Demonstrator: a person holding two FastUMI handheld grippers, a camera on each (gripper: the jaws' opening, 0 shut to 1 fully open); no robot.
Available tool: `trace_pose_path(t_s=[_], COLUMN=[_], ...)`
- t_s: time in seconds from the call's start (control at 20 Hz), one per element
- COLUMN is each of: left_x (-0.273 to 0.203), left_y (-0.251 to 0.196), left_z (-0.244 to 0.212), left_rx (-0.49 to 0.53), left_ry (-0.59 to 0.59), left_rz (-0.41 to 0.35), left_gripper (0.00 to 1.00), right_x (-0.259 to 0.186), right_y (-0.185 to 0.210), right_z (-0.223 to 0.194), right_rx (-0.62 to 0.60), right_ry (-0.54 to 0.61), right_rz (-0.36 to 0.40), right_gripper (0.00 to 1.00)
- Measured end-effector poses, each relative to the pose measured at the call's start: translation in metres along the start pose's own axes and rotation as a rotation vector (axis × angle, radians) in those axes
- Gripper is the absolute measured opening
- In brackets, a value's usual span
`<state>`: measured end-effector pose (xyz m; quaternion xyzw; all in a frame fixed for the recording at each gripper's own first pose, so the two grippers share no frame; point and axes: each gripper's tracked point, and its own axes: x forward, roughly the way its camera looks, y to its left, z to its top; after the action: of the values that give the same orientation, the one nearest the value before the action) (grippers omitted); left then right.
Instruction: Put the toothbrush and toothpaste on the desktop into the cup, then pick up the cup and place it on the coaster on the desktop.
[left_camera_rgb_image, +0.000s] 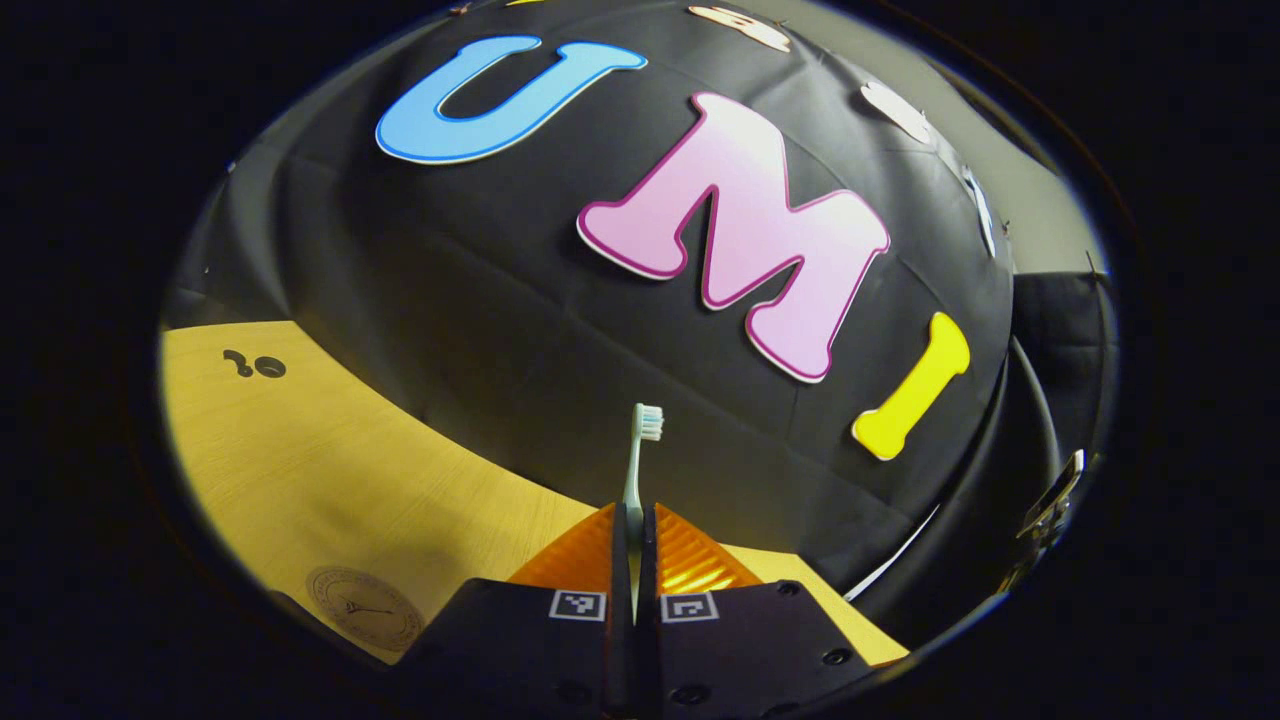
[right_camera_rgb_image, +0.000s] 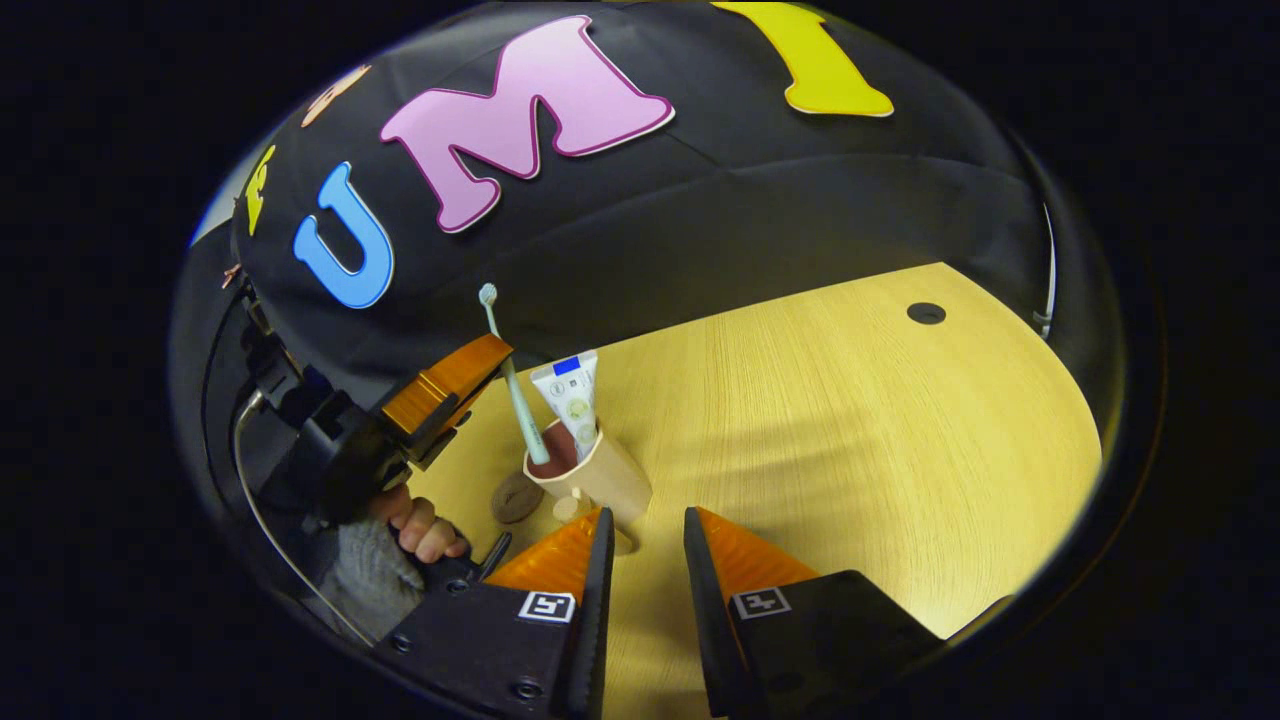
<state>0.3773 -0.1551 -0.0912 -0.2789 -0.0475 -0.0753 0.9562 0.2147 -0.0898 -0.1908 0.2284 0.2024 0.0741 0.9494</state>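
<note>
My left gripper (left_camera_rgb_image: 633, 540) is shut on the handle of a pale green toothbrush (left_camera_rgb_image: 640, 450), whose white bristle head points up. In the right gripper view the same left gripper (right_camera_rgb_image: 492, 368) holds the toothbrush (right_camera_rgb_image: 508, 375) tilted, with its lower end inside the beige cup (right_camera_rgb_image: 610, 482). A white toothpaste tube (right_camera_rgb_image: 570, 398) stands in that cup. A round brown coaster (right_camera_rgb_image: 516, 497) lies on the desk just left of the cup, and it also lies at the lower left of the left gripper view as the coaster (left_camera_rgb_image: 365, 606). My right gripper (right_camera_rgb_image: 645, 545) is open, close in front of the cup.
The wooden desk (right_camera_rgb_image: 850, 420) stretches to the right, with a black round hole (right_camera_rgb_image: 926, 313) near its far edge. A hand (right_camera_rgb_image: 420, 530) holds the left gripper's body at the lower left. Cables (right_camera_rgb_image: 250, 500) hang along the left side.
</note>
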Motion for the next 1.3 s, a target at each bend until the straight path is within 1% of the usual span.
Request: trace_pose_path(t_s=[0.1, 0.25, 0.3, 0.35, 0.4, 0.55, 0.6, 0.65, 0.7, 0.8, 0.85, 0.9, 0.95, 1.0, 1.05, 1.1, 1.15, 1.2, 1.25, 1.3], left_x=[0.002, 0.001, 0.001, -0.001, -0.002, -0.008, -0.011, -0.012, -0.016, -0.02, -0.025, -0.029, -0.034, -0.039, -0.046, -0.054, -0.062, -0.071, -0.08, -0.09], left_y=[0.004, 0.012, 0.011, 0.009, 0.006, 0.001, 0.002, 0.002, 0.001, 0.002, 0.003, 0.004, 0.005, 0.006, 0.008, 0.009, 0.012, 0.016, 0.021, 0.026], left_z=[-0.01, -0.026, -0.03, -0.034, -0.036, -0.047, -0.049, -0.051, -0.052, -0.054, -0.053, -0.049, -0.047, -0.043, -0.04, -0.037, -0.034, -0.03, -0.028, -0.025], left_rx=[0.031, 0.122, 0.147, 0.164, 0.177, 0.193, 0.191, 0.187, 0.182, 0.177, 0.178, 0.179, 0.179, 0.177, 0.173, 0.17, 0.171, 0.176, 0.183, 0.189], left_ry=[0.015, 0.039, 0.048, 0.054, 0.058, 0.087, 0.097, 0.103, 0.107, 0.114, 0.116, 0.117, 0.116, 0.118, 0.12, 0.125, 0.128, 0.133, 0.137, 0.144], left_rz=[0.012, 0.047, 0.048, 0.038, 0.026, -0.002, -0.004, -0.006, -0.008, -0.005, -0.002, -0.001, -0.001, 0.001, 0.003, 0.004, 0.009, 0.016, 0.026, 0.035], left_gripper=[0.06, 0.06, 0.06, 0.06, 0.06, 0.11, 0.12, 0.14, 0.23, 0.31, 0.43, 0.34, 0.36, 0.43, 0.55, 0.49, 0.6, 0.63, 0.63, 0.55], right_x=[0.001, 0.002, 0.003, 0.004, 0.005, 0.008, 0.007, 0.007, 0.007, 0.008, 0.009, 0.009, 0.01, 0.011, 0.012, 0.013, 0.016, 0.018, 0.02, 0.023], right_y=[-0.002, -0.004, -0.005, -0.005, -0.005, -0.007, -0.007, -0.007, -0.006, -0.003, 0.0, 0.003, 0.007, 0.009, 0.013, 0.018, 0.023, 0.026, 0.028, 0.031], right_z=[-0.004, -0.009, -0.009, -0.01, -0.01, -0.013, -0.012, -0.01, -0.007, -0.003, -0.003, -0.002, -0.002, -0.002, -0.001, 0.001, 0.0, -0.001, -0.002, -0.007], right_rx=[0.002, 0.008, 0.012, 0.017, 0.022, 0.023, 0.016, 0.004, -0.009, -0.038, -0.056, -0.081, -0.108, -0.134, -0.154, -0.168, -0.183, -0.203, -0.228, -0.252], right_ry=[0.015, 0.034, 0.039, 0.046, 0.051, 0.079, 0.084, 0.089, 0.094, 0.111, 0.121, 0.133, 0.144, 0.152, 0.161, 0.164, 0.178, 0.197, 0.222, 0.259], right_rz=[-0.012, -0.017, -0.02, -0.02, -0.021, -0.02, -0.015, -0.013, -0.008, 0.0, 0.008, 0.013, 0.016, 0.014, 0.018, 0.021, 0.028, 0.029, 0.029, 0.032], right_gripper=[0.42, 0.43, 0.33, 0.32, 0.43, 0.44, 0.34, 0.44, 0.44, 0.46, 0.46, 0.46, 0.46, 0.47, 0.37, 0.49, 0.51, 0.53, 0.53, 0.53])
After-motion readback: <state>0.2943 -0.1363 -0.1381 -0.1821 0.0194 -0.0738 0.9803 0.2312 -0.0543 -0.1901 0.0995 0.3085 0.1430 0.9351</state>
